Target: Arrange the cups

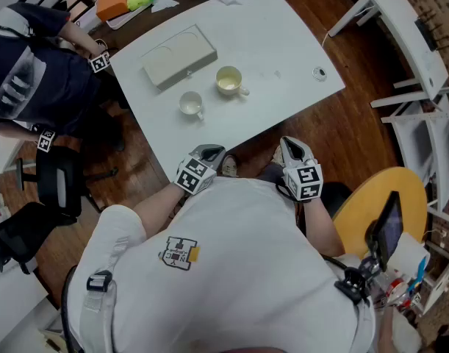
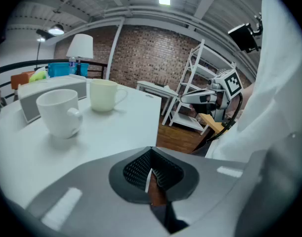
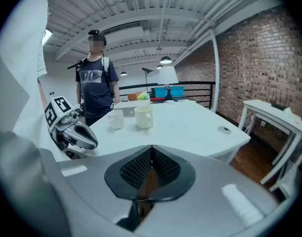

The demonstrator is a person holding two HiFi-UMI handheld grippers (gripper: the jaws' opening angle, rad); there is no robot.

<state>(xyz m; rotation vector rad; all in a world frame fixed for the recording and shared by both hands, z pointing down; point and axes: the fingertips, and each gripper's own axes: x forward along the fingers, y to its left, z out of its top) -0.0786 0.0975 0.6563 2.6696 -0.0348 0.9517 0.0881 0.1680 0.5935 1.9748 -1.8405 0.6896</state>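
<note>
Two cups stand on the white table [image 1: 283, 43]: a small white cup [image 1: 191, 105] nearer me and a larger cream cup [image 1: 229, 81] just behind it to the right. In the left gripper view the white cup [image 2: 59, 112] is close at the left and the cream cup [image 2: 105, 95] is behind it. The right gripper view has both farther off, the white cup [image 3: 115, 118] beside the cream cup [image 3: 143, 116]. My left gripper [image 1: 209, 153] and right gripper [image 1: 289, 147] hang off the table's near edge, close to my chest. Both are shut and hold nothing.
A beige flat box [image 1: 178, 56] lies behind the cups. A round grommet [image 1: 320, 73] sits near the table's right edge. A person in a dark shirt [image 1: 33, 72] stands at the far left by an office chair [image 1: 55, 182]. White shelving [image 1: 422, 57] and a yellow stool [image 1: 378, 197] are at my right.
</note>
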